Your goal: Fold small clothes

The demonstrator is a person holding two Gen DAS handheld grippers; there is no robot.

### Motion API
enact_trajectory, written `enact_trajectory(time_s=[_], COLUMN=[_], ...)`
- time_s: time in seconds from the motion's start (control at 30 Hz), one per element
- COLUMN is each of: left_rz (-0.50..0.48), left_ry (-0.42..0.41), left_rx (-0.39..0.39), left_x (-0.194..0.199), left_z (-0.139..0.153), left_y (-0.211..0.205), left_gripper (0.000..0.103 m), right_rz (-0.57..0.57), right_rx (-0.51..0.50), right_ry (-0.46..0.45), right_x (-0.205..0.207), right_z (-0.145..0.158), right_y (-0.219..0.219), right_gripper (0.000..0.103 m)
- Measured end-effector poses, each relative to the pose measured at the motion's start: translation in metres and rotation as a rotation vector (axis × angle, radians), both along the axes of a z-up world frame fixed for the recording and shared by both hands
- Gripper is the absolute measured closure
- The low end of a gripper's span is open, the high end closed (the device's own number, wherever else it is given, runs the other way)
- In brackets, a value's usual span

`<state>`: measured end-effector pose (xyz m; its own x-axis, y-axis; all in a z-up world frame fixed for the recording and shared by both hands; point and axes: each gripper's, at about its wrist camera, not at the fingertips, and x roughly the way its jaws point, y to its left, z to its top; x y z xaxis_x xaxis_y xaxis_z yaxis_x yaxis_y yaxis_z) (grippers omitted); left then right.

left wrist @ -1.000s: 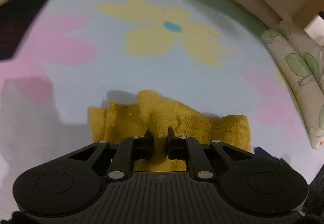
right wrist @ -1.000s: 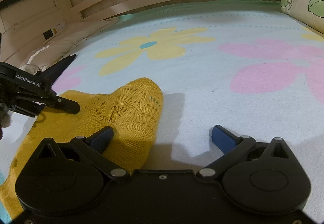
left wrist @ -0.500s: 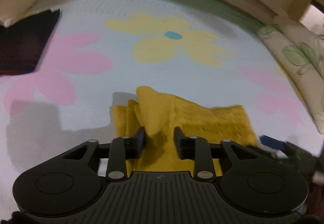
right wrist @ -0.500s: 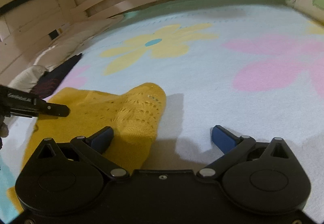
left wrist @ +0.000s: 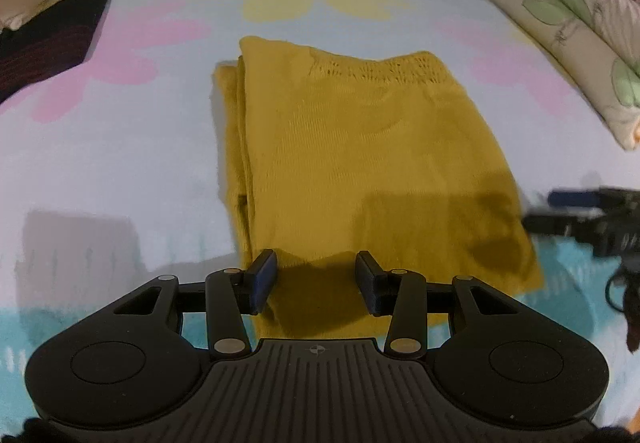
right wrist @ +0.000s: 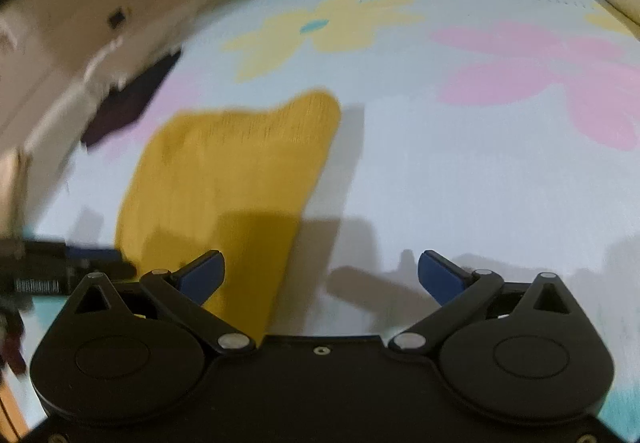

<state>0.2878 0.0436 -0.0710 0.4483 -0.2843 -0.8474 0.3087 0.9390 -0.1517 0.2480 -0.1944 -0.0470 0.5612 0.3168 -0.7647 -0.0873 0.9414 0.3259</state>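
A mustard-yellow knitted garment [left wrist: 360, 147] lies folded flat on the flowered bedspread [left wrist: 120, 147], its layered edges showing along the left side. My left gripper [left wrist: 316, 277] hovers over its near edge with jaws opening, the pads apart from the cloth. In the right wrist view the same garment [right wrist: 224, 179] lies left of centre. My right gripper [right wrist: 320, 275] stands wide open above the bedspread [right wrist: 460, 183]; its left pad is over the garment's near right edge, with nothing pinched. The right gripper [left wrist: 580, 211] shows blurred at the left view's right edge.
A dark striped garment [left wrist: 52, 39] lies at the far left of the bed. Leaf-printed pillows [left wrist: 572, 39] lie along the right side. A wooden bed frame [right wrist: 100, 23] curves around the far edge.
My left gripper has let go of the raised fold and pulled back; its jaws have widened. The garment now lies flat. My right gripper has drawn back and tilted, staying open.
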Motion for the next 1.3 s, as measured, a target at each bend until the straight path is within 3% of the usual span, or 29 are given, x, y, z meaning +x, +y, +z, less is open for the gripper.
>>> enact_trajectory(time_s=[0.07,0.17,0.23,0.3,0.33,0.37,0.43,0.53,0.73,0.77,0.87,0.97,1.3], left_rz=[-0.001,0.023,0.053,0.13,0.166,0.199,0.239,0.246,0.174,0.168,0.149,0.173,0.145], left_ry=[0.0,0.032,0.039,0.036,0.023,0.004,-0.017,-0.003,0.105,0.115,0.103,0.117,0.069], left_rx=[0.002,0.021,-0.044,-0.132,-0.177,-0.22,-0.28,-0.325,-0.282,-0.281,-0.274,-0.323,-0.379], left_x=[-0.003,-0.008,-0.009,-0.006,-0.003,-0.001,0.005,0.015,0.018,0.017,0.016,0.023,0.05], left_z=[0.0,-0.002,-0.001,0.005,0.01,0.014,0.02,0.017,-0.014,-0.018,-0.018,-0.022,-0.027], left_y=[0.003,0.01,0.026,0.045,0.055,0.063,0.072,0.071,0.047,0.045,0.04,0.039,0.021], left_gripper=[0.061,0.06,0.06,0.059,0.05,0.036,0.022,0.022,0.022,0.018,0.008,0.001,0.001], right_rz=[0.014,0.122,0.128,0.087,0.059,0.033,-0.017,-0.066,-0.095,-0.103,-0.116,-0.101,0.001], right_rx=[-0.061,-0.278,-0.287,-0.248,-0.234,-0.218,-0.155,-0.012,0.304,0.344,0.4,0.436,0.572], right_ry=[0.037,-0.02,-0.009,-0.003,-0.016,-0.034,-0.073,-0.114,-0.119,-0.109,-0.093,-0.068,-0.064], right_x=[-0.01,-0.024,-0.024,-0.019,-0.017,-0.016,-0.007,0.008,0.039,0.046,0.058,0.067,0.089], right_z=[-0.013,-0.017,-0.016,-0.01,-0.007,-0.003,0.008,0.017,0.008,0.003,-0.013,-0.026,-0.042], right_y=[0.009,0.034,0.034,0.026,0.022,0.018,0.008,-0.003,-0.014,-0.016,-0.015,-0.014,0.002], right_gripper=[0.001,0.001,0.001,0.001,0.001,0.001,0.001,0.0,0.0,0.0,0.0,0.0,0.0])
